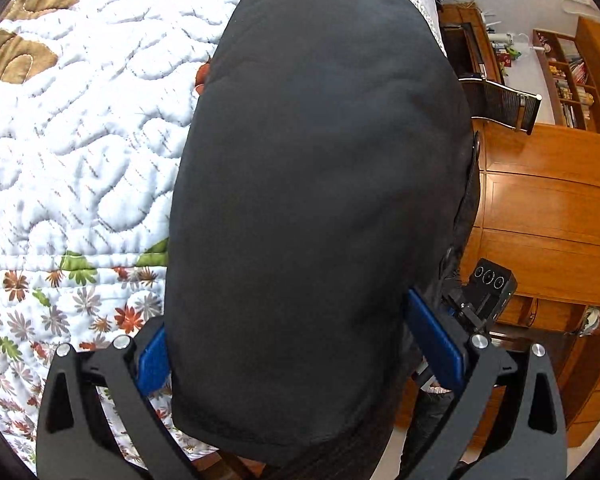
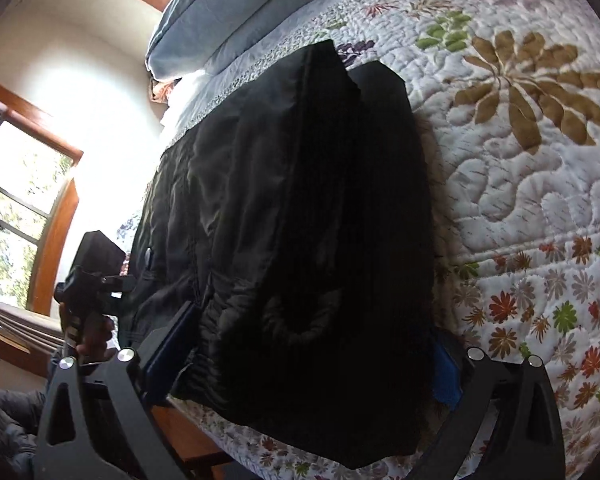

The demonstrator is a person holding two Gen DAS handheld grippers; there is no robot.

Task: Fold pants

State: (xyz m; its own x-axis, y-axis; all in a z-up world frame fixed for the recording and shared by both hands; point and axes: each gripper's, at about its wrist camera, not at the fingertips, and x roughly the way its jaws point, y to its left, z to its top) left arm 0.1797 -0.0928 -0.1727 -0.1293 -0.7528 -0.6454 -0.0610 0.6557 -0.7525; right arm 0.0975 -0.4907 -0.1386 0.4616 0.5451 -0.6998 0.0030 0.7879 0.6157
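- the black pants (image 2: 300, 220) lie on the quilted bed (image 2: 520, 184) near its edge, already doubled over in layers, with the near end bunched between both sets of tongs.
- the left tongs (image 1: 300, 354) have their blue pads (image 1: 436, 344) set wide on either side of a thick fold of fabric; the cloth fills the gap and drapes over the lens, so they look clamped on the pants, though the contact itself is mostly hidden.
- the right tongs (image 2: 312, 354) likewise straddle the gathered edge, one pad at the left of the bundle and the other (image 2: 446, 372) just showing at the right; i judge them gripped on the pants too, but the dark cloth makes it hard to be sure.
- the step in hand looks like carrying this held end over to lay the next fold.
- to do it well: keep both grips level and the same way apart, so the edge stays straight and taut.
- lift only enough for the layers to clear the quilt, or the lower fold may drag and skew.
- aim the held edge square onto the far edge of the pants before letting go.
- lower first, then release both sides together, so no corner springs back.
- mind the bed's edge: fabric hanging off could pull the stack down.
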